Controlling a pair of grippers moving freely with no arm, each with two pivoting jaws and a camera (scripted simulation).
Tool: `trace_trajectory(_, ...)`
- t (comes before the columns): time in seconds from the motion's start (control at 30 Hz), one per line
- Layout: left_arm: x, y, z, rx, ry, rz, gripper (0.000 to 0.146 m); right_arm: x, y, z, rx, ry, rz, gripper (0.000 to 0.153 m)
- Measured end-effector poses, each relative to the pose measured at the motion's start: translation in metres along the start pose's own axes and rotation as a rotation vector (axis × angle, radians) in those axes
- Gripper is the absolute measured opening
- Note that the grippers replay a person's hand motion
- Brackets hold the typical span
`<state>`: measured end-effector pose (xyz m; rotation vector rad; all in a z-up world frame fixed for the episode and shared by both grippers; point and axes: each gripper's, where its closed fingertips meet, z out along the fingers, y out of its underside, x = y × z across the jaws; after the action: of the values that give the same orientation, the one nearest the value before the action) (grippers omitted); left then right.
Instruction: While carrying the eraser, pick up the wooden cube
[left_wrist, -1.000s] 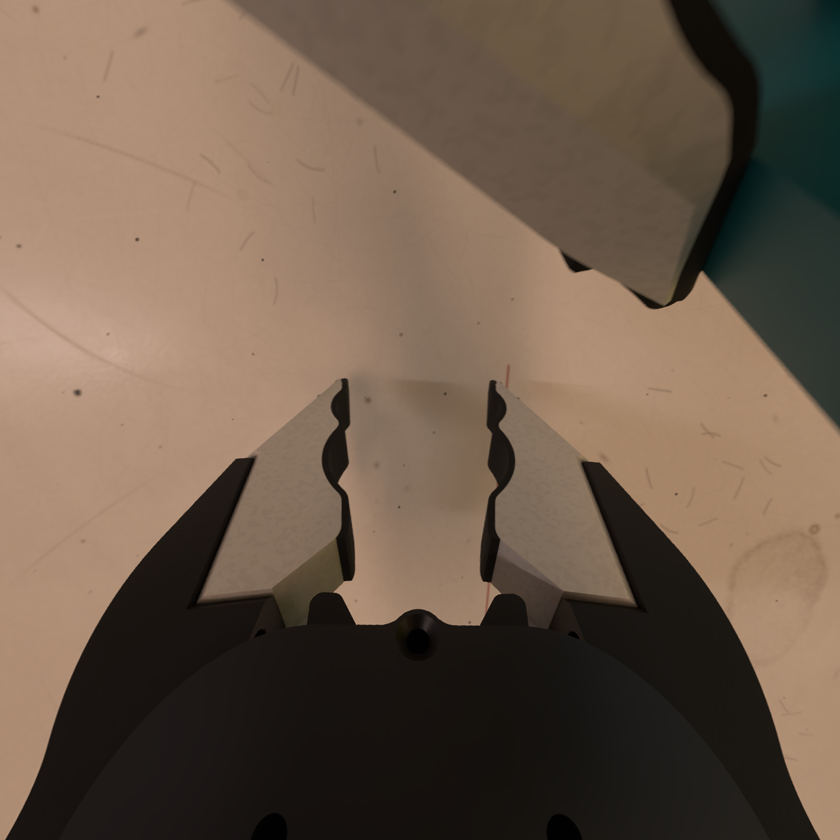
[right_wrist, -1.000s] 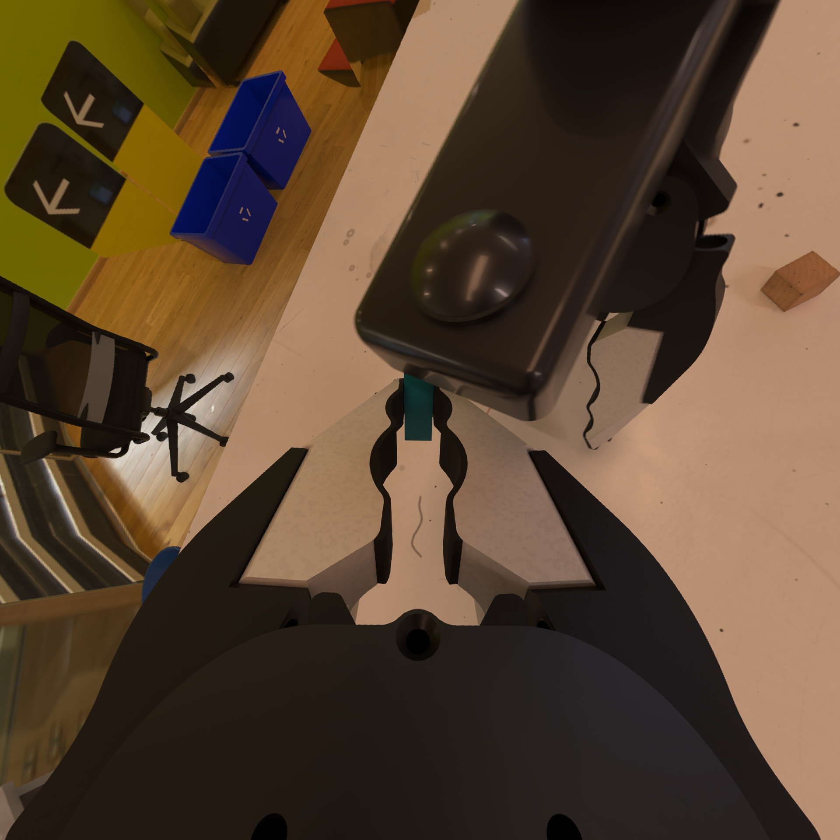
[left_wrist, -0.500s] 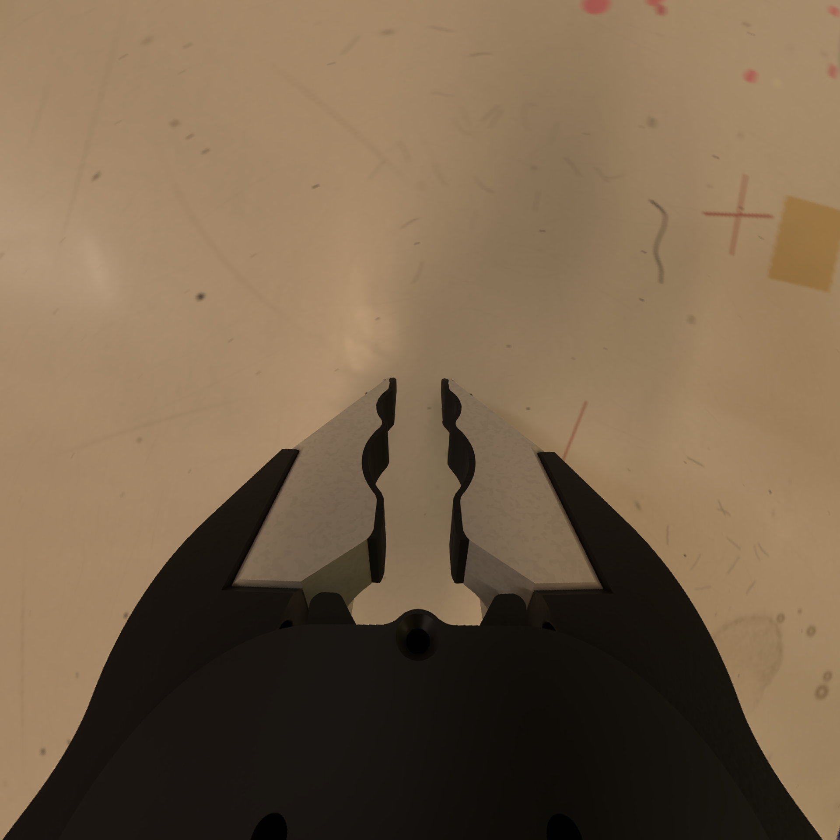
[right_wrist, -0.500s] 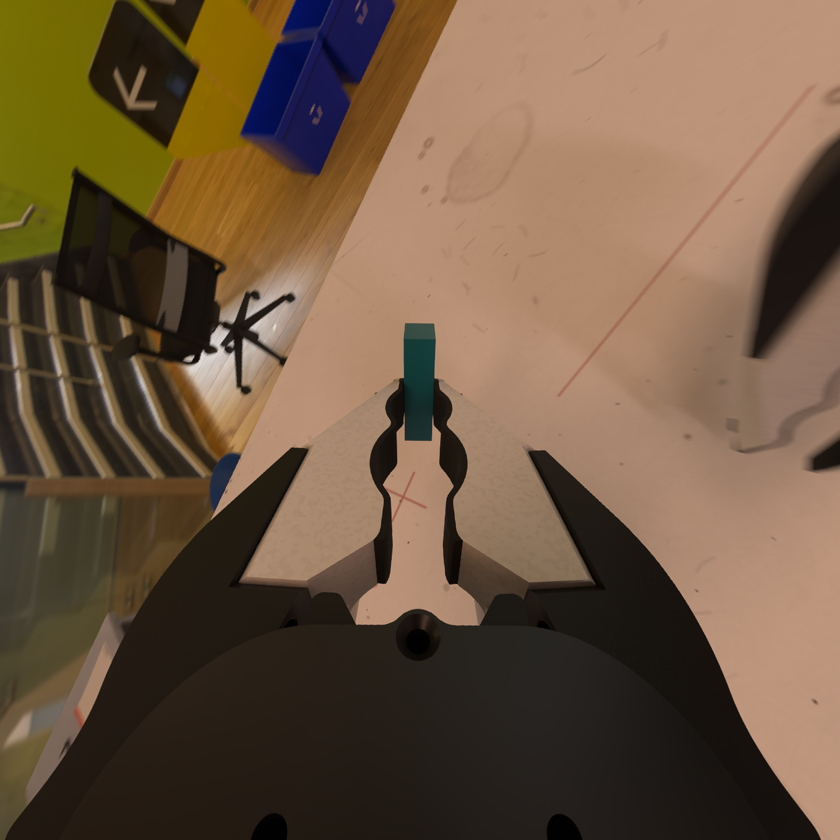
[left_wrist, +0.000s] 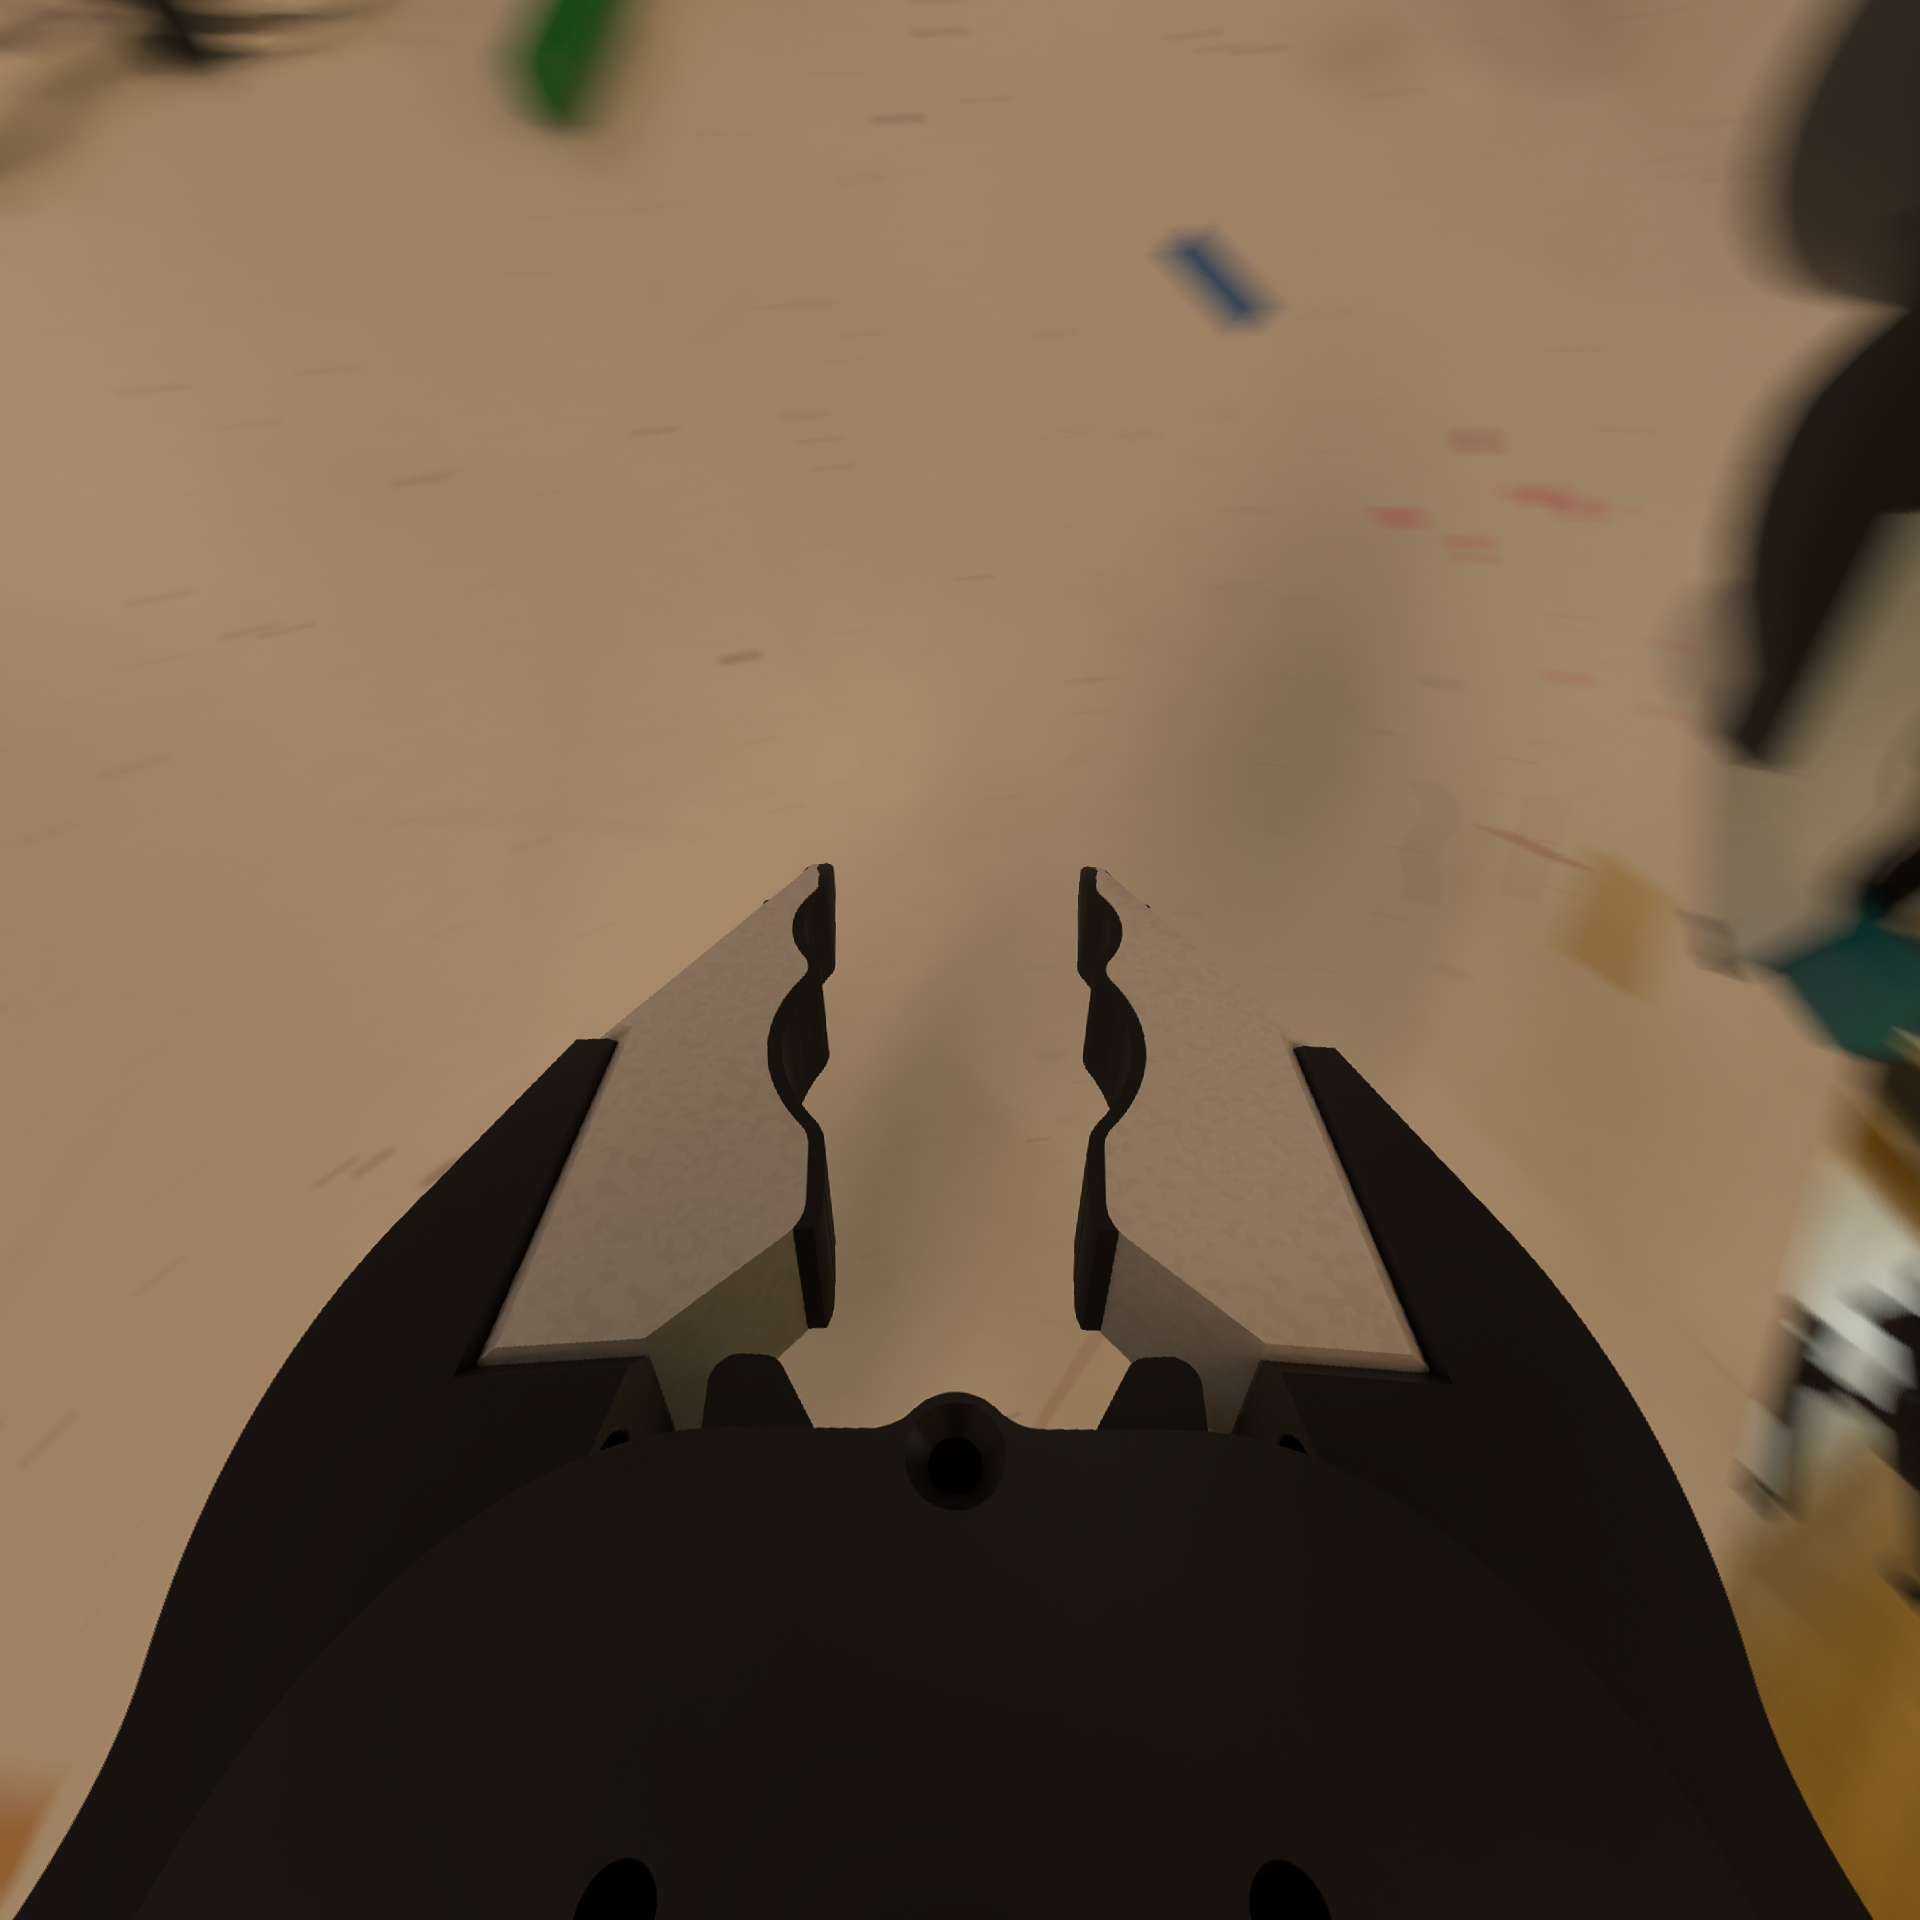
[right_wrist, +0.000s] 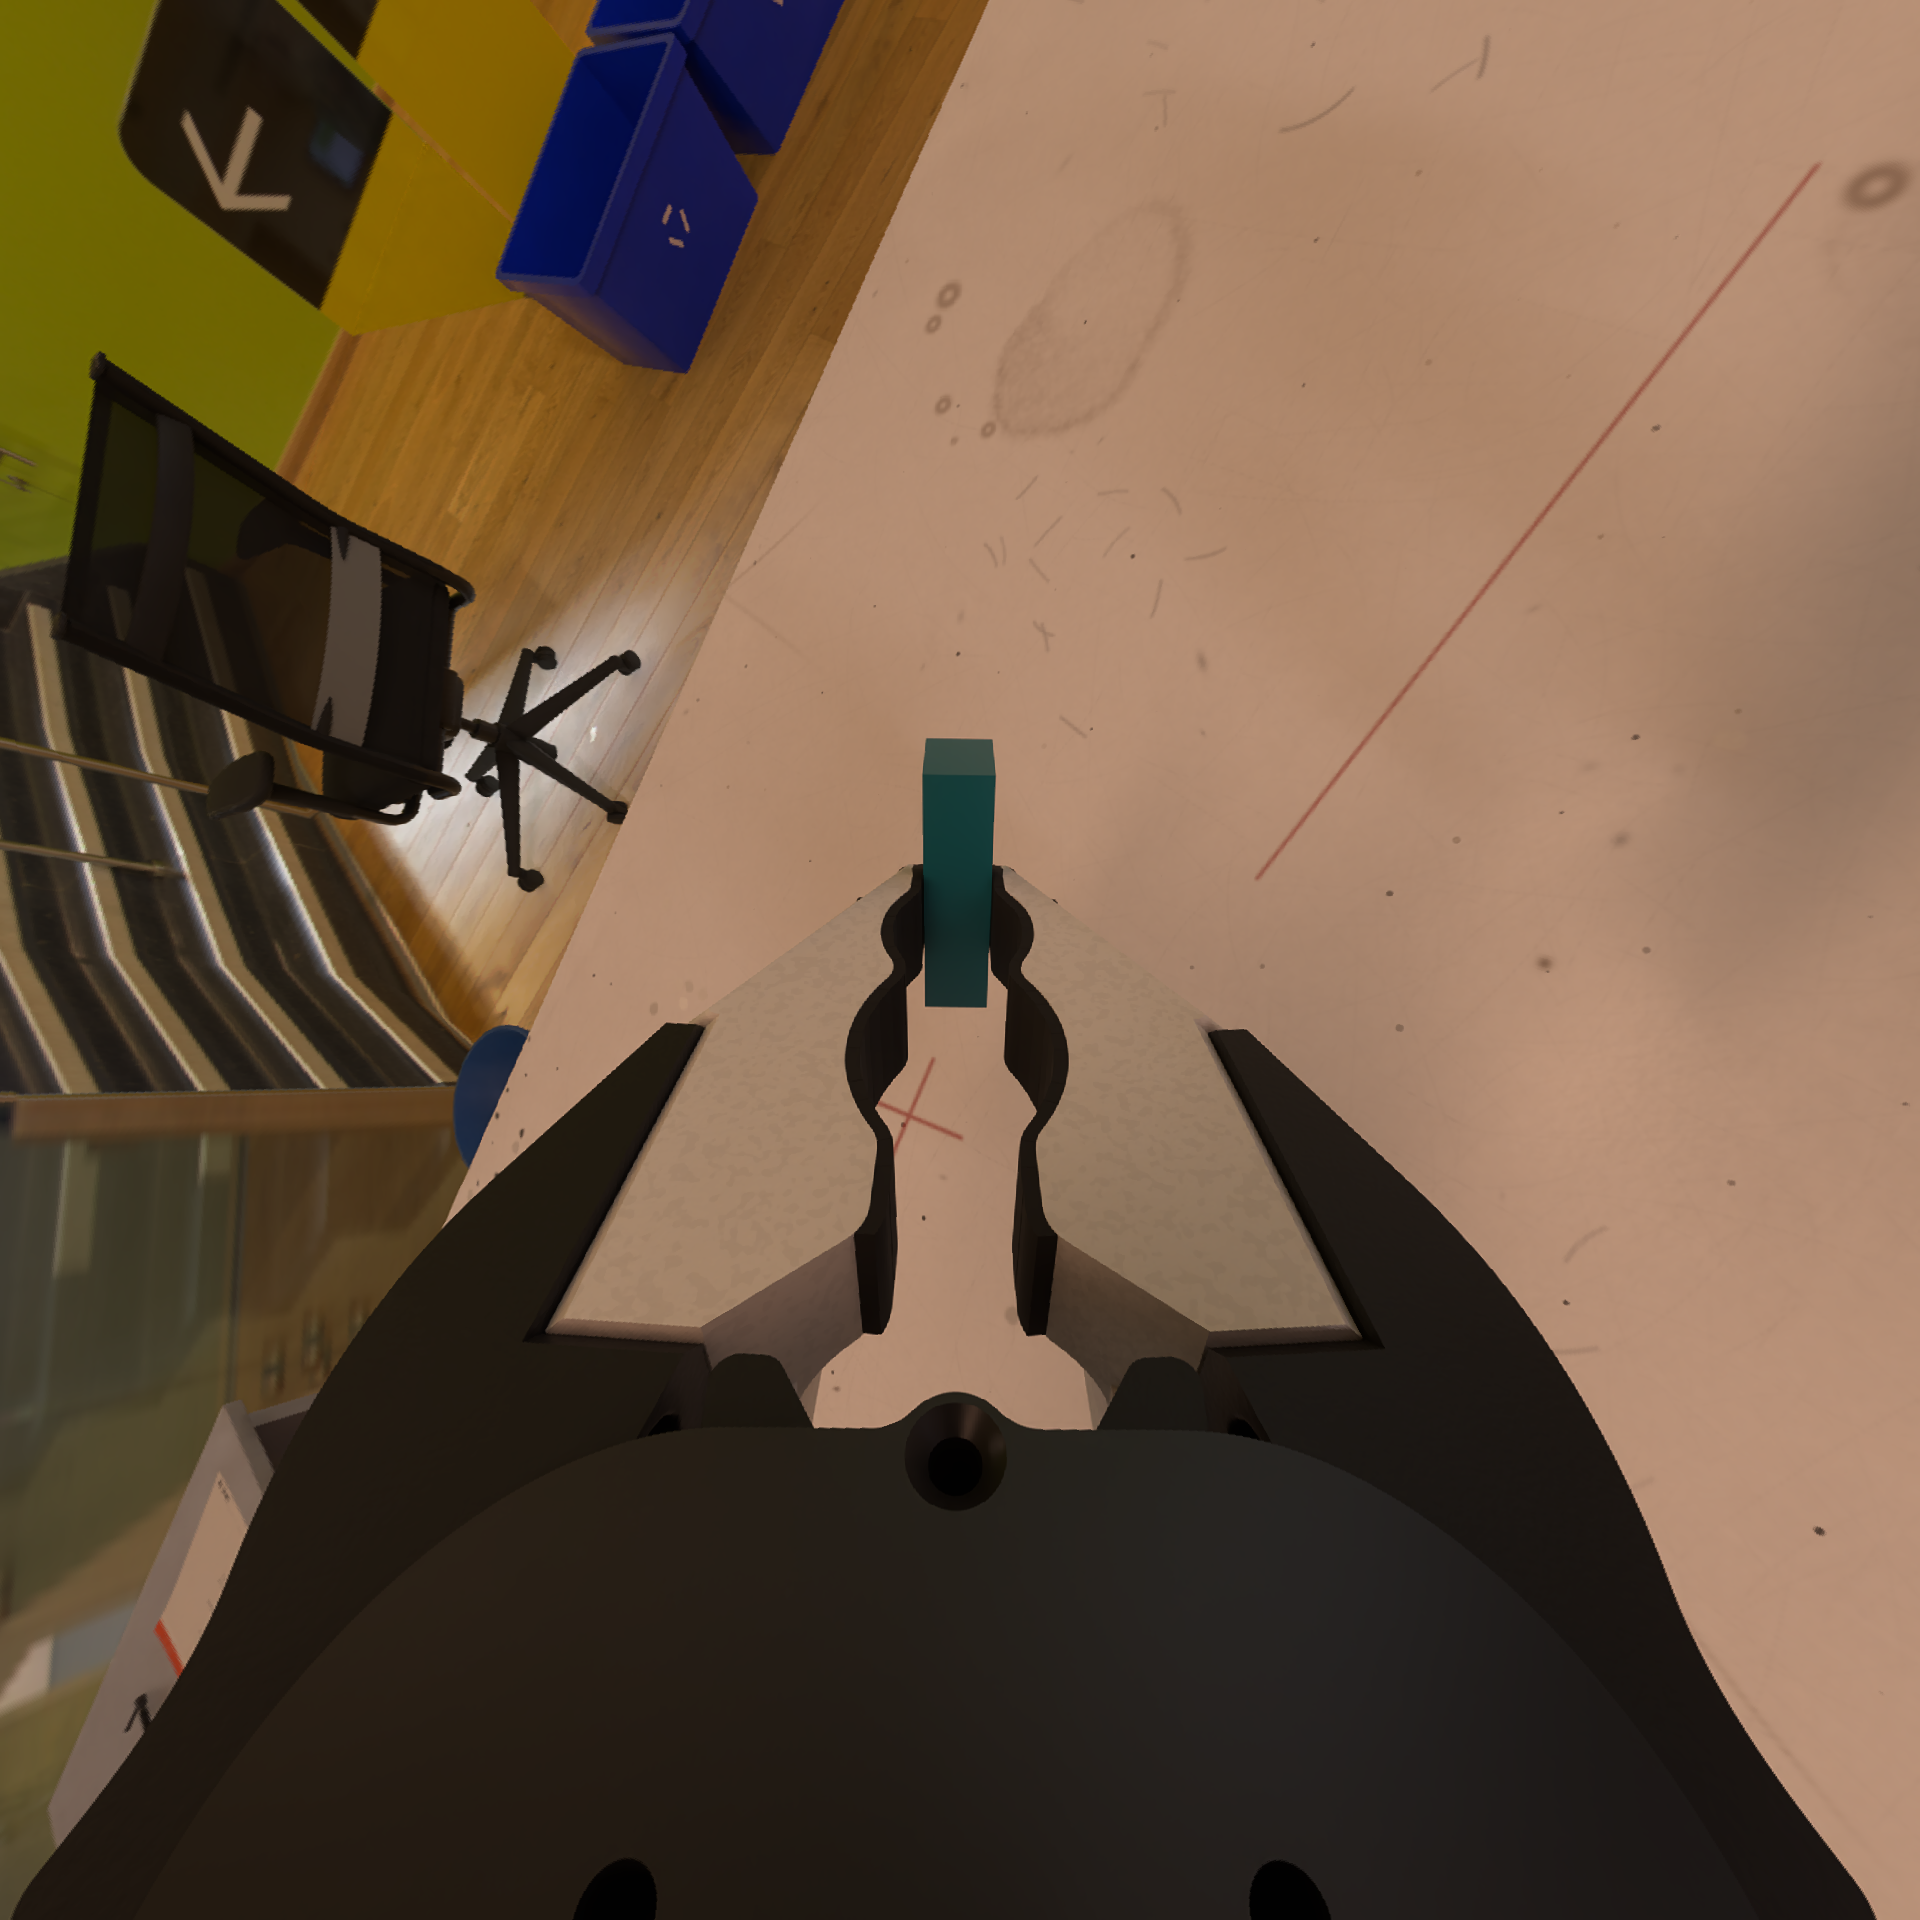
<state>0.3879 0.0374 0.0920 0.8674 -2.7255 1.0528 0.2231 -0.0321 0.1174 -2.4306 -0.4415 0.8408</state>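
The right gripper (right_wrist: 957, 883), black with speckled grey finger plates and wavy black pads, is squeezing a small teal block-shaped eraser (right_wrist: 957, 868) between its tips. The eraser is smooth and flat-sided. Its long side runs straight ahead, the same way the fingers point, and its far end sticks out past the tips. Under it lies the pale pink-beige table (right_wrist: 1455, 935), scuffed with little scratches, dots and a thin red line. Past the table edge is a wooden floor with a black office chair on wheels (right_wrist: 312, 665), and farther off two blue bins (right_wrist: 644, 197).

The left gripper (left_wrist: 954, 894), the same black and grey kind, has its jaws apart with only table showing between them. This view is smeared. Off to the right sits a small tan shape (left_wrist: 1616, 925) that may be the wooden cube, resting on the table just beside a blurry teal patch. Farther away lie a flat blue piece (left_wrist: 1216, 281) and a green block (left_wrist: 566, 57).
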Motion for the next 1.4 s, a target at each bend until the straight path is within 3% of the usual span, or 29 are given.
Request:
trace_trajectory(0.07, -0.036, 0.006, -0.009, -0.034, -0.266, -0.016, 0.047, 0.000, -0.002, -0.002, 0.004, 0.011, -0.008, 0.011)
trace_trajectory(0.13, -0.051, 0.018, -0.005, -0.116, -0.359, -0.012, 0.047, -0.001, -0.004, -0.003, 0.008, 0.017, -0.021, 0.011)
trace_trajectory(0.37, -0.072, 0.075, 0.010, -0.541, -0.446, -0.039, 0.050, -0.005, -0.007, -0.007, 0.005, 0.049, -0.049, 0.011)
trace_trajectory(0.47, -0.081, 0.076, 0.006, -0.603, -0.501, -0.024, 0.052, -0.007, -0.007, -0.010, 0.016, 0.056, -0.060, 0.011)
trace_trajectory(0.57, -0.081, 0.085, 0.004, -0.690, -0.466, -0.075, 0.054, -0.008, -0.007, -0.011, 0.019, 0.061, -0.064, 0.011)
trace_trajectory(0.7, -0.076, 0.102, -0.002, -0.797, -0.373, -0.254, 0.057, -0.010, -0.007, -0.013, 0.021, 0.063, -0.077, 0.011)
trace_trajectory(0.77, -0.077, 0.104, -0.004, -0.805, -0.369, -0.253, 0.055, -0.011, -0.007, -0.014, 0.026, 0.061, -0.088, 0.011)
trace_trajectory(0.87, -0.078, 0.101, -0.003, -0.765, -0.372, -0.226, 0.021, -0.014, -0.008, -0.014, 0.035, 0.051, -0.102, 0.011)
trace_trajectory(1.03, -0.077, 0.099, -0.002, -0.657, -0.444, -0.188, 0.020, -0.020, -0.011, -0.014, 0.044, 0.026, -0.137, 0.011)
trace_trajectory(1.27, -0.076, 0.092, 0.000, -0.531, -0.670, -0.152, 0.020, -0.026, -0.013, -0.017, 0.067, 0.010, -0.187, 0.011)
trace_trajectory(1.4, -0.075, 0.091, 0.002, -0.490, -0.690, -0.193, 0.020, -0.032, -0.015, -0.019, 0.080, -0.004, -0.226, 0.011)
